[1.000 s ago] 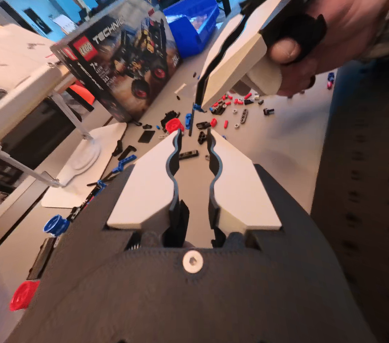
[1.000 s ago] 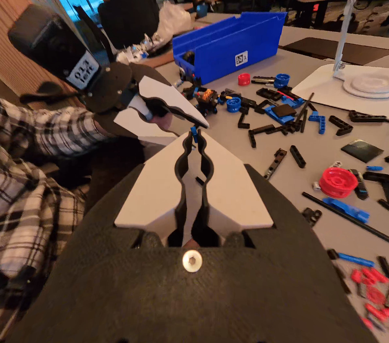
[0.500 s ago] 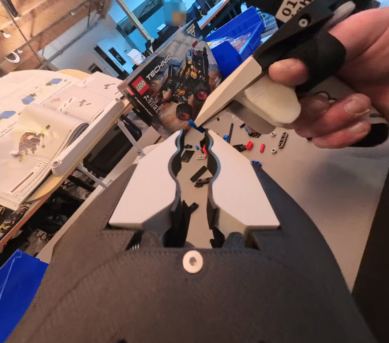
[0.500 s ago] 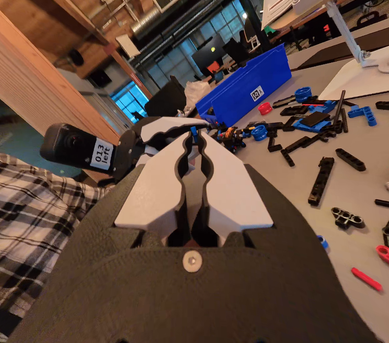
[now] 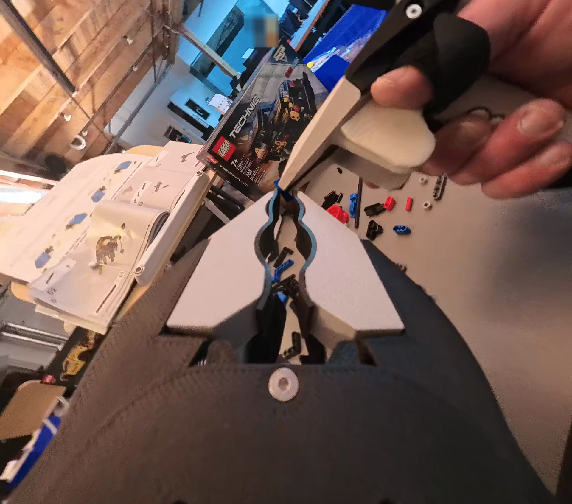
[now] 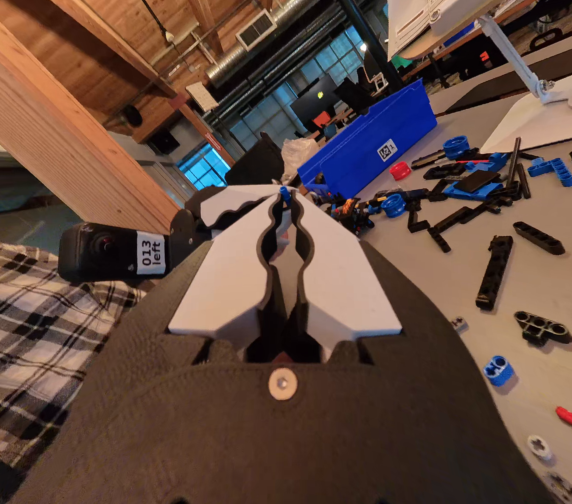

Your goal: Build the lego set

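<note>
Both grippers meeting tip to tip at frame centre, off the table.
Right gripper point(image 6: 286, 200) pinches small blue pin point(image 6: 284, 192); left gripper point(image 5: 285, 199) narrow around it, contact unclear (blur).

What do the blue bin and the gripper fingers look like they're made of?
The blue bin looks like moulded plastic: smooth, evenly coloured, faintly glossy walls. The right gripper has fingers that look like matte white printed plastic with dark, possibly rubbery, wavy inner edges.
</note>
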Demonstrator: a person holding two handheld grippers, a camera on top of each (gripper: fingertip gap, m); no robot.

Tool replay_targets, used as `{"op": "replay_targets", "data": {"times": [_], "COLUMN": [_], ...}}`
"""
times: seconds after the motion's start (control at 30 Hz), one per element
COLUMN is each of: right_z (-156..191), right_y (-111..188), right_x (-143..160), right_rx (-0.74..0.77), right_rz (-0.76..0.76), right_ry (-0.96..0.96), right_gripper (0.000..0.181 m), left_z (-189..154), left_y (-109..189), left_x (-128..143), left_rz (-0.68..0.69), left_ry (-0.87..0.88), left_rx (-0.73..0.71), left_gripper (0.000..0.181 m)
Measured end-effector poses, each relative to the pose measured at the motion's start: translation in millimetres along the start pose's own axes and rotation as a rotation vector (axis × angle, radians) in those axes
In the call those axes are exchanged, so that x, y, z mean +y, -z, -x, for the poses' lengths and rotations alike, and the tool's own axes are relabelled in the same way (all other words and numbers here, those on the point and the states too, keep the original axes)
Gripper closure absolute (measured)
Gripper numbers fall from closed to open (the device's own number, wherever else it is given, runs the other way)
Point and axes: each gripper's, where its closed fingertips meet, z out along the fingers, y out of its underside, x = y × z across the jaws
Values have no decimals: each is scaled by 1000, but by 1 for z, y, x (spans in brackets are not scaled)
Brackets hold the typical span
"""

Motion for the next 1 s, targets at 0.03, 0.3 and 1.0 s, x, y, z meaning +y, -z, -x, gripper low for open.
{"op": "replay_targets", "data": {"times": [0.03,0.3,1.0], "right_z": [-1,-5,-33], "right_y": [1,8,34], "right_x": [2,14,28], "right_rx": [13,99,251], "right_rz": [32,256,413], "right_ry": [28,239,451], "right_gripper": [180,175,180], "left_z": [0,-9,-55], "left_y": [1,2,22], "left_x": [2,12,87], "left_rz": [10,59,302], "left_ry": [-33,-229,-162], "left_rx": [8,120,661], "left_gripper": [180,181,164]}}
